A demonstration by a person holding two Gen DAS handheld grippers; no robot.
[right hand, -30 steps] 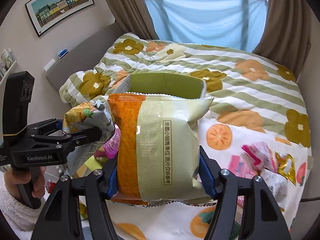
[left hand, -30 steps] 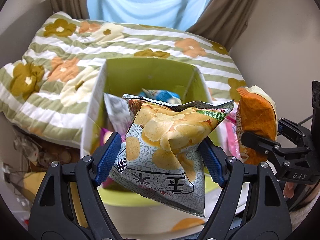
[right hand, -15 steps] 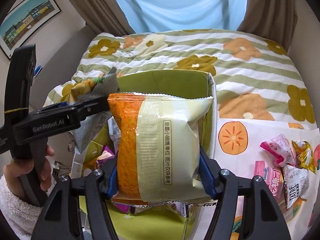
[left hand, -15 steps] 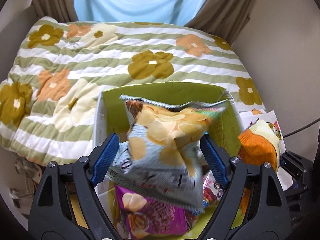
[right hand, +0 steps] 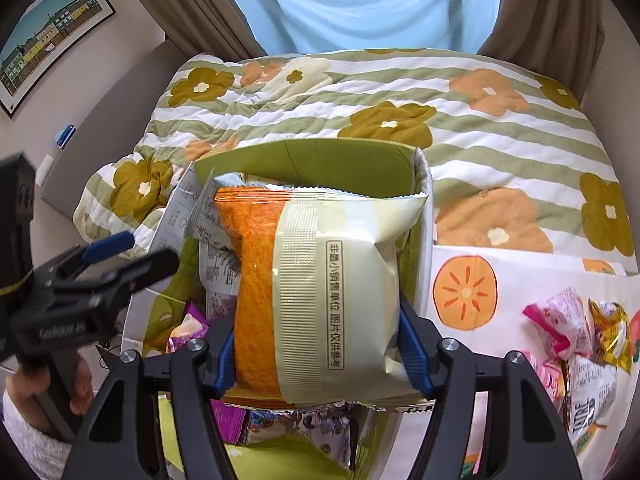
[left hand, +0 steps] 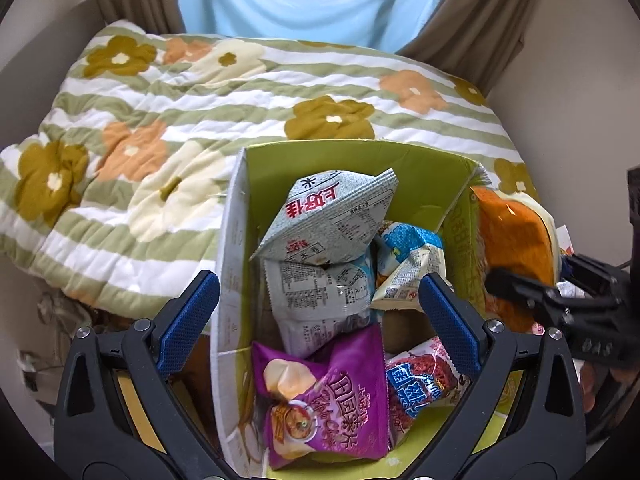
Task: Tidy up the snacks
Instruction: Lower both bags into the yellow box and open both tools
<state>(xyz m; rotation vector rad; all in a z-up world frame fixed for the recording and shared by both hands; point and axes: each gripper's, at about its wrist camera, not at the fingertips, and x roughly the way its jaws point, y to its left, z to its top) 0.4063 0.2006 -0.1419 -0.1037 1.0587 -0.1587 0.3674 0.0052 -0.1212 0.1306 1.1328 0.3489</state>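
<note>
A green cardboard box [left hand: 352, 160] holds several snack bags. A grey chip bag [left hand: 332, 216] lies on top inside it, above a purple chip bag [left hand: 332, 396] and a blue-white bag [left hand: 408, 256]. My left gripper [left hand: 316, 320] is open and empty above the box; it also shows in the right wrist view [right hand: 120, 256]. My right gripper [right hand: 316, 356] is shut on an orange and cream snack bag [right hand: 320, 288], held over the box [right hand: 320, 160]. That bag shows at the box's right edge in the left wrist view [left hand: 516, 240].
The box stands by a flowered striped quilt [left hand: 160, 120]. A white cloth with orange fruit prints [right hand: 500, 288] lies to the right, with several loose snack packets [right hand: 576, 340] on it. Curtains and a window are behind. A picture [right hand: 44, 40] hangs on the left wall.
My left gripper opened and the grey chip bag dropped into the box. My right gripper moved with the orange bag closer over the box.
</note>
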